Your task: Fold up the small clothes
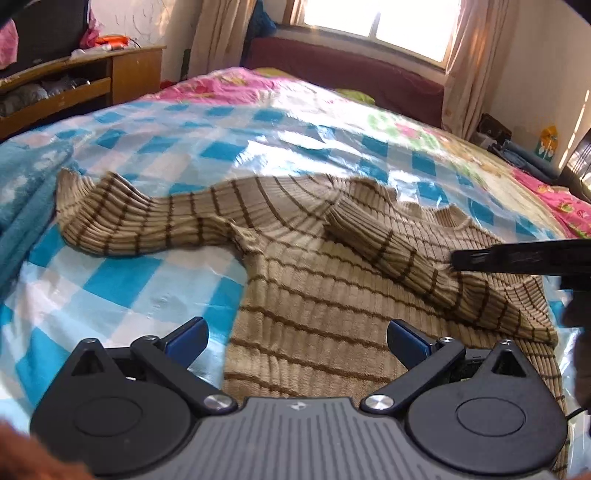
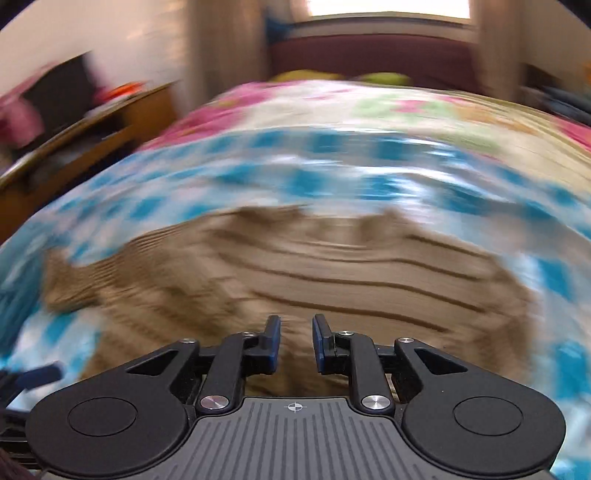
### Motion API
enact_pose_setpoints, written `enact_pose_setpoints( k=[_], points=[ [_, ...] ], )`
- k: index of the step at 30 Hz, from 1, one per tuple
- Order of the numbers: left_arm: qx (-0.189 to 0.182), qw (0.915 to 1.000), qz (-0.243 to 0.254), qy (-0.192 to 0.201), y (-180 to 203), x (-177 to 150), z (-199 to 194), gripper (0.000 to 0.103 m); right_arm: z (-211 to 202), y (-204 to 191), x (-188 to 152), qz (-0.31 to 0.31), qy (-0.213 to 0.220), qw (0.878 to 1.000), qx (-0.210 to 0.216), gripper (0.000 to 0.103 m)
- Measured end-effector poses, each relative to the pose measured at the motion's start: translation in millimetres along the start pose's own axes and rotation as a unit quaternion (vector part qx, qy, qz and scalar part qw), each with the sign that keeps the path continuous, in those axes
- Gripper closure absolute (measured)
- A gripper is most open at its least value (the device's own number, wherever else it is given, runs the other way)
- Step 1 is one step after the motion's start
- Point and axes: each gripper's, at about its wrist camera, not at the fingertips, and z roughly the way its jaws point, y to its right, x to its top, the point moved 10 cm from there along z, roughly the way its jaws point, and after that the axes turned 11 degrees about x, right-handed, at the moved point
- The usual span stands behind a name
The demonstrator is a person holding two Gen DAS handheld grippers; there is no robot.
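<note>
1. The bed [image 1: 155, 258] pretty much fills both views, covered in a shiny blue-and-white checked sheet [image 1: 122, 280], with a pink flowery blanket [image 1: 221, 83] further back toward the top of the frame.
2. The sweater [image 1: 314, 295] is tan with thin brown stripes and lies spread on the sheet, centre to lower right in the left wrist view. One sleeve [image 1: 129, 225] sticks out to the left; the other sleeve [image 1: 388, 243] is folded across the body.
3. A wooden desk [image 1: 92, 81] sits upper left, with a bright window [image 1: 406, 26] at the top.
4. The left gripper [image 1: 297, 336] is at the bottom of its view, jaws wide apart with nothing between them, over the sweater's lower edge.
5. The right gripper [image 2: 296, 343] has a narrow gap between its fingers and isn't pinching anything. Its view is really blurry, with the sweater just beyond the tips. In the left view it pokes in from the right edge, its tip at the folded sleeve.
</note>
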Motion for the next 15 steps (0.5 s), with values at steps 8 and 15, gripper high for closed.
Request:
enact_pose_setpoints(
  k=[8,15],
  points=[
    [-0.009,0.9999,-0.006,0.003,-4,4,-1,0.0,49,-42,-2,-0.068,-0.051,0.996,0.029,0.078],
    [-0.021,0.9994,-0.025,-0.009,-7,4,5,0.0,74,-40,-1,-0.085,-0.072,0.994,0.0,0.08]
  ],
)
